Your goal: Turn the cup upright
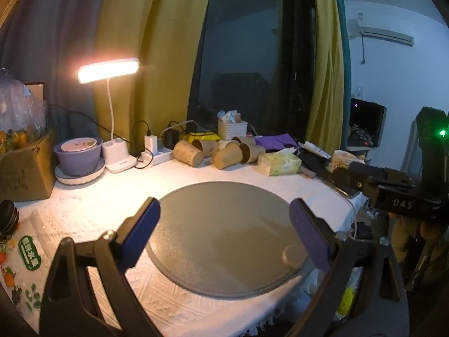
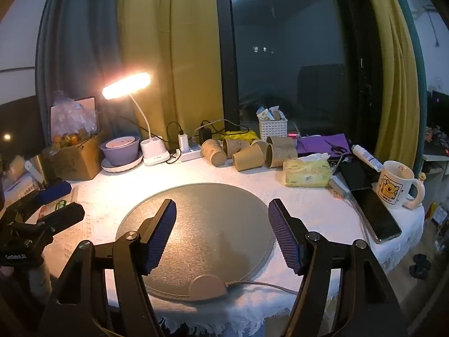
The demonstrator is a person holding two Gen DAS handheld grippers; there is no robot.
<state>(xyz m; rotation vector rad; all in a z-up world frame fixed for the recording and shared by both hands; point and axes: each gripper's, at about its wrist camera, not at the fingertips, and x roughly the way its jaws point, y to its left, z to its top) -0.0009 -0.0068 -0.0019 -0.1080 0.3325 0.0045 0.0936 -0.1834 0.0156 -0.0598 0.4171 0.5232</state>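
Several brown paper cups (image 1: 221, 151) lie tipped over in a cluster at the back of the table, beyond a round grey mat (image 1: 221, 236). They also show in the right wrist view (image 2: 247, 153), behind the same mat (image 2: 202, 224). My left gripper (image 1: 224, 230) is open and empty above the mat. My right gripper (image 2: 221, 230) is open and empty above the mat too. Both are well short of the cups. The right gripper's body shows at the right edge of the left wrist view (image 1: 398, 193); the left gripper shows at the left of the right wrist view (image 2: 42, 219).
A lit desk lamp (image 2: 126, 84), stacked bowls (image 2: 120, 151), a power strip (image 2: 188, 151), a tissue pack (image 2: 306, 172), a white basket (image 2: 273, 127), a phone (image 2: 376, 213) and a cartoon mug (image 2: 398, 185) crowd the table's back and right. A cardboard box (image 2: 75, 157) stands at the left. A cabled puck (image 2: 207, 286) sits on the mat's near edge.
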